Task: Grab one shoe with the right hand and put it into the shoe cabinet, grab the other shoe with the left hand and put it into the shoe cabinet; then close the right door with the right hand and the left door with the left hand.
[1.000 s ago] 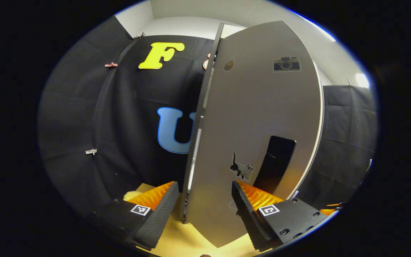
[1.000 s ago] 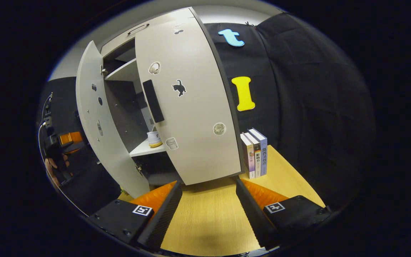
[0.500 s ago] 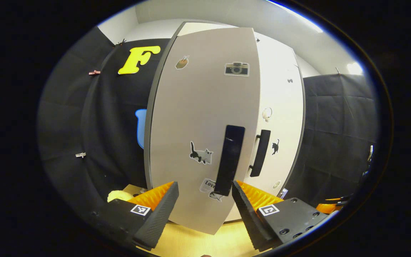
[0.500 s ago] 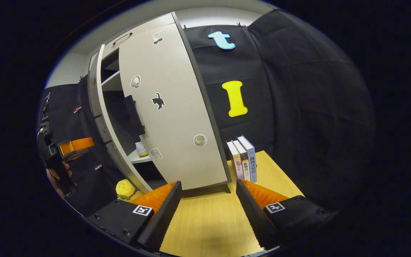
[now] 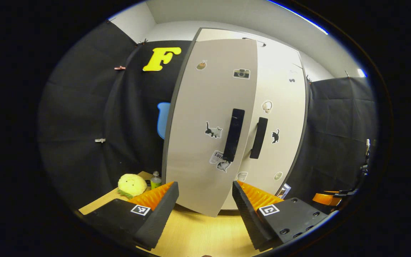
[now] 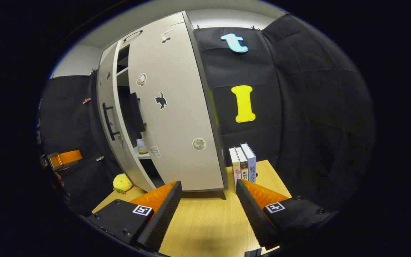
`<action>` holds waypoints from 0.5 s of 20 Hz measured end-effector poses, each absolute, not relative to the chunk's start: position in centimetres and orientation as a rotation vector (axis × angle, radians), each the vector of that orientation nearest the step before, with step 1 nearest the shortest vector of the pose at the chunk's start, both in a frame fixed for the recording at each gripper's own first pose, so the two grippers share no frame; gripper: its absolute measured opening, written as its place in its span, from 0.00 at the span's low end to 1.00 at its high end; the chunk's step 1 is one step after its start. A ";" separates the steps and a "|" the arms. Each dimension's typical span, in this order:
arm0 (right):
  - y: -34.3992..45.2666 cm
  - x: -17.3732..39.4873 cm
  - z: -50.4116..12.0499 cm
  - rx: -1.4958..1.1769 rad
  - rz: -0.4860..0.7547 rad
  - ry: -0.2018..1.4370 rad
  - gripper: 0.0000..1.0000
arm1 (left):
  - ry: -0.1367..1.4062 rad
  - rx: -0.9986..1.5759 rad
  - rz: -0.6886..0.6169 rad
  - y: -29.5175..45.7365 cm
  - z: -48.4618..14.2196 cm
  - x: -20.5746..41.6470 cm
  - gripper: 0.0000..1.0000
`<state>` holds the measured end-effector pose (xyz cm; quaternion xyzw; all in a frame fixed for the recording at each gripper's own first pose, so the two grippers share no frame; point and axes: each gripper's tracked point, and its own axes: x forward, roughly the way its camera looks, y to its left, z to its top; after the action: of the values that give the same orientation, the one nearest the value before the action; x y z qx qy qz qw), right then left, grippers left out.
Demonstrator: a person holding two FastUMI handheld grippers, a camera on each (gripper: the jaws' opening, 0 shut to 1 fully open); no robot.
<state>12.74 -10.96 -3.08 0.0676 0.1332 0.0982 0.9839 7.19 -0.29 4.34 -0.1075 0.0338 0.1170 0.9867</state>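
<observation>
The grey shoe cabinet (image 5: 227, 34) stands on the wooden table in front of my left gripper (image 5: 205, 210), which is open and holds nothing. Its left door (image 5: 198, 125), with a black handle (image 5: 234, 134), stands slightly ajar. The right door (image 5: 284, 107) lies flat against the cabinet. In the right gripper view, my right gripper (image 6: 209, 210) is open and holds nothing, just before the right door (image 6: 177, 117). A narrow gap beside the left door (image 6: 107, 103) shows a shelf with a small cup (image 6: 141, 146). The left gripper (image 6: 62, 159) shows far left.
A yellow plush toy (image 5: 131, 184) and a small bottle (image 5: 155, 179) sit on the table (image 5: 198, 235) left of the cabinet. Three upright books (image 6: 243, 160) stand at its right side. The black booth wall closes in behind and on both sides.
The left door has swung from wide open to nearly shut. My left gripper has drawn back from it, bringing the plush toy and bottle into view. The right gripper has barely moved.
</observation>
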 end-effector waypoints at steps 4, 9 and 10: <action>-9.9 12.1 -1.3 0.124 0.201 0.196 0.98 | 0.071 -0.191 0.287 0.7 3.8 5.0 0.95; -6.3 10.5 -0.7 0.163 0.193 0.194 0.98 | 0.110 -0.230 0.246 1.2 2.0 3.8 0.95; -5.7 10.0 -0.3 0.162 0.193 0.187 0.98 | 0.120 -0.230 0.214 1.1 1.7 3.6 0.95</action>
<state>10.00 -5.66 -0.35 0.0805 0.0931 0.0962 0.9877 3.64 1.08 1.66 -0.1143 0.0598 0.1065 0.9859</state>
